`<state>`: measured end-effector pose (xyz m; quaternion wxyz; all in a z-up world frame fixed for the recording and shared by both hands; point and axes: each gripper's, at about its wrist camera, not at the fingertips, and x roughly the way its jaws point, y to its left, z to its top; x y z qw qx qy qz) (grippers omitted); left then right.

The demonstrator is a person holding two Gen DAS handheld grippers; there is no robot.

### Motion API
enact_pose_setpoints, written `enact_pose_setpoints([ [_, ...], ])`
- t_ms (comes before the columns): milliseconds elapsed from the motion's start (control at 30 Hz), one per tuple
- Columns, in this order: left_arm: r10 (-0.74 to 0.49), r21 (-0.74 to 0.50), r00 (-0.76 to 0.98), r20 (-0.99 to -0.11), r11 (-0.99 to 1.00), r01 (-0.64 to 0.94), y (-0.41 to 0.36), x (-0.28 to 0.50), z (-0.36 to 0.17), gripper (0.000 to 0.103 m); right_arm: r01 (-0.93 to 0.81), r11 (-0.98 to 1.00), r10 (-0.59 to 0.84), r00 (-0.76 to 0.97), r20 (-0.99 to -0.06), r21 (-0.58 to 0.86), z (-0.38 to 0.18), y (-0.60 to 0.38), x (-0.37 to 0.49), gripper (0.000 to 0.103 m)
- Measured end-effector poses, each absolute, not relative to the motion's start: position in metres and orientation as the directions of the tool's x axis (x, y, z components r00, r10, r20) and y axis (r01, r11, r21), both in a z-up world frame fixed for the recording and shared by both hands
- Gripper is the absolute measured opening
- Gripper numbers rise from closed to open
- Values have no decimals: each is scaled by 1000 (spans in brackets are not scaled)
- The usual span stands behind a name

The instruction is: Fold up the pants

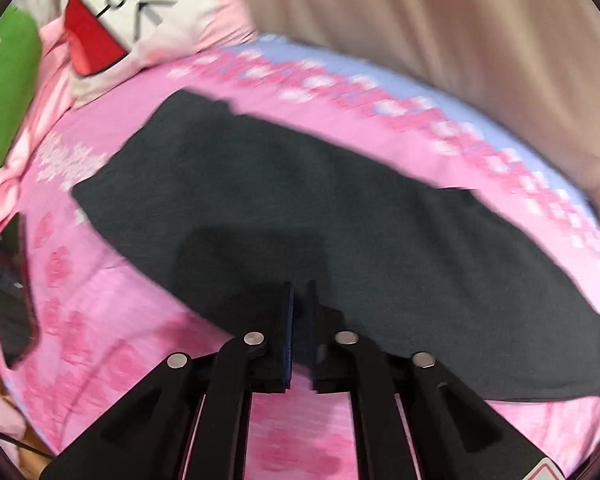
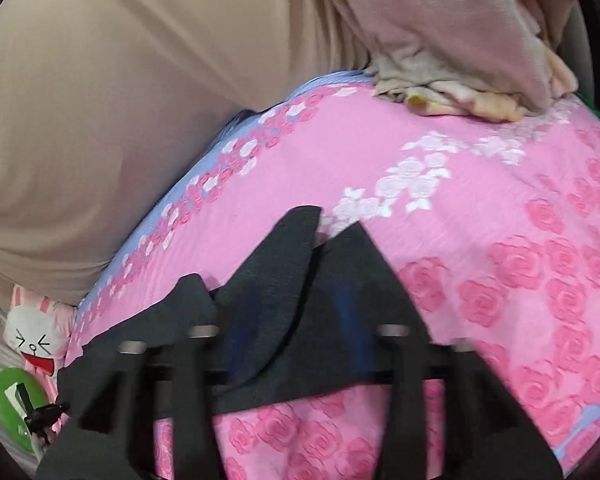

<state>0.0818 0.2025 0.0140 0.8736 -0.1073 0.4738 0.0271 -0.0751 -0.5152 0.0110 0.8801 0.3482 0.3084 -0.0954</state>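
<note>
Dark grey cloth pants (image 1: 300, 208) lie flat, long axis upper-left to lower-right; our left gripper (image 1: 300, 300) nearly closed, empty; right gripper (image 2: 300, 304) pinches cloth.

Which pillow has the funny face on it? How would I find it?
Start at the big pink rose bedspread where the dark pants lie flat. Go to its far corner beside the green cushion. The face pillow is white with pink spots, black squinting eyes and a wide red mouth, the only thing with a face.
</note>
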Motion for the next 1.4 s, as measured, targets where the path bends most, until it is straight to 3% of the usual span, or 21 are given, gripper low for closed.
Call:
enact_pose_setpoints([
  [133, -98, -180, 600, -794, 980, -79, 165, 70, 31, 11, 397, 778, 44, 739, -672, 487, -4, -515, -33, 80],
  [167, -114, -188, 608, -786, 980, -58, 156, 68, 32, 22, 383, 784, 77, 720, -689, 488, -12, -512, -18, 65],
  [200, -126, -198, 616, -778, 979, -49, 148, 65, 32, 29, 374, 786, 98, 711, -697, 492, -18, -511, -18, 29],
  [233, -131, -202, 624, -771, 978, -45, 142, 64, 31, 29, 390, 787, 79, 705, -705, 478, -18, -510, -14, 11],
  [300, -120, -182, 620, -775, 983, -38, 135, 67, 28, 29, 354, 792, 42, 781, -624, 497, 5, -508, -30, 6],
  [367, -95, -147, 616, -782, 989, -34, 130, 65, 23, 29, 335, 801, -58, 869, -492, 496, 42, -504, -77, 6],
  [400, -93, -141, 616, -782, 990, -30, 130, 64, 21, 29, 343, 799, -85, 878, -472, 494, 46, -503, -91, 6],
  [467, -99, -146, 608, -788, 989, -28, 134, 64, 15, 29, 398, 803, -118, 836, -536, 444, 29, -506, -105, 6],
  [500, -100, -148, 602, -792, 989, -31, 135, 66, 11, 29, 429, 805, -89, 770, -632, 410, 4, -508, -98, 6],
  [567, -94, -147, 589, -803, 988, -42, 136, 69, 3, 29, 467, 774, -37, 706, -707, 426, -27, -513, -98, 6],
  [767, -101, -169, 594, -798, 984, -60, 146, 66, 1, 29, 472, 752, -26, 719, -694, 461, -31, -512, -108, 14],
  [833, -94, -186, 604, -791, 978, -91, 163, 64, 8, 33, 484, 734, -35, 727, -686, 476, -33, -511, -113, 18],
  [900, -110, -241, 611, -784, 961, -136, 189, 62, 16, 45, 481, 714, -32, 749, -662, 509, -34, -510, -124, 43],
  [933, -118, -265, 611, -782, 952, -156, 201, 62, 19, 45, 469, 712, -27, 761, -648, 522, -34, -505, -128, 49],
  [1167, -40, -305, 590, -807, 882, -358, 294, 67, 19, 45, 473, 781, -79, 723, -686, 408, -32, -474, -118, 61],
  [1233, -84, -350, 578, -812, 862, -366, 310, 77, 8, 42, 480, 784, -93, 718, -690, 394, -32, -472, -117, 62],
  [1267, -100, -367, 577, -811, 855, -367, 316, 80, 5, 29, 482, 784, -98, 717, -690, 390, -31, -471, -118, 62],
  [1300, -110, -375, 574, -811, 851, -367, 320, 85, 1, 1, 485, 783, -102, 717, -690, 389, -31, -471, -118, 62],
  [1400, -129, -414, 598, -791, 833, -368, 327, 92, 0, 2, 496, 773, -116, 724, -680, 396, -30, -473, -121, 62],
])
